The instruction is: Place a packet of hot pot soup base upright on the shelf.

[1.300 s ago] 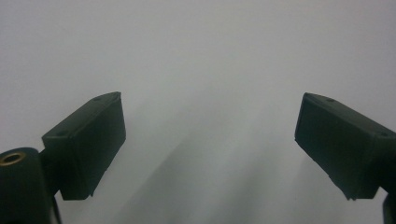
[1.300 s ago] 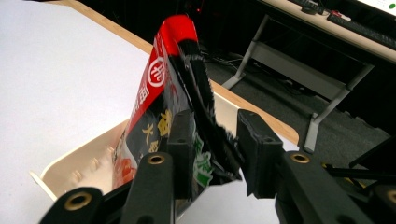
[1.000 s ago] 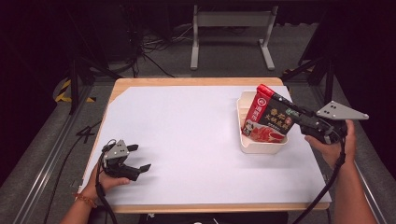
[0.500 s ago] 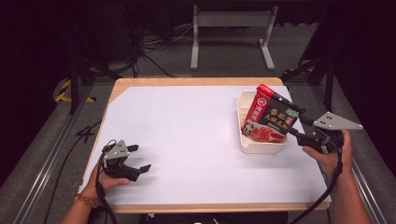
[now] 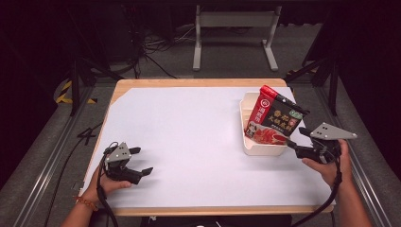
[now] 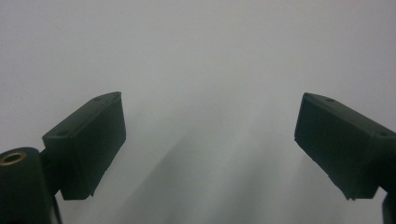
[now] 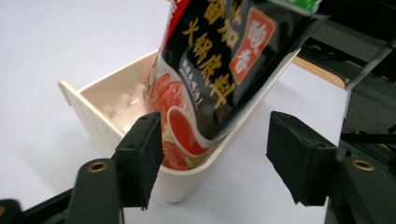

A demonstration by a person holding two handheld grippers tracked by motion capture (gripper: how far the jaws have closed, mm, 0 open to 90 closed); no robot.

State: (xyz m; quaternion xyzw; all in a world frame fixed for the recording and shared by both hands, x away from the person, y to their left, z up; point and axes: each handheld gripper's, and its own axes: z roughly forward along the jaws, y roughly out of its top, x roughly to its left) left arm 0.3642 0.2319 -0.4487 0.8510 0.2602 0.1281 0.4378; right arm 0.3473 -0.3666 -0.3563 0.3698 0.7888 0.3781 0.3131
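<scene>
A red and black food pouch (image 5: pixel 273 118) (image 7: pixel 219 70) with yellow lettering stands leaning in a cream plastic bin (image 5: pixel 247 142) (image 7: pixel 100 114) at the right of the white table. My right gripper (image 5: pixel 297 138) (image 7: pixel 215 158) is open just in front of the bin's near right corner, its jaws wide apart and holding nothing. My left gripper (image 5: pixel 142 161) (image 6: pixel 210 144) rests open at the near left of the table, pointed at bare white surface, with nothing between its jaws.
The white sheet (image 5: pixel 189 137) covers a wooden table whose edge (image 5: pixel 213 210) shows at the front. Dark floor, cables and a grey metal stand (image 5: pixel 234 33) lie beyond the far edge.
My right gripper has drawn back from the pouch toward the near right and lowered, leaving the pouch standing in the bin. The left gripper has stayed put.
</scene>
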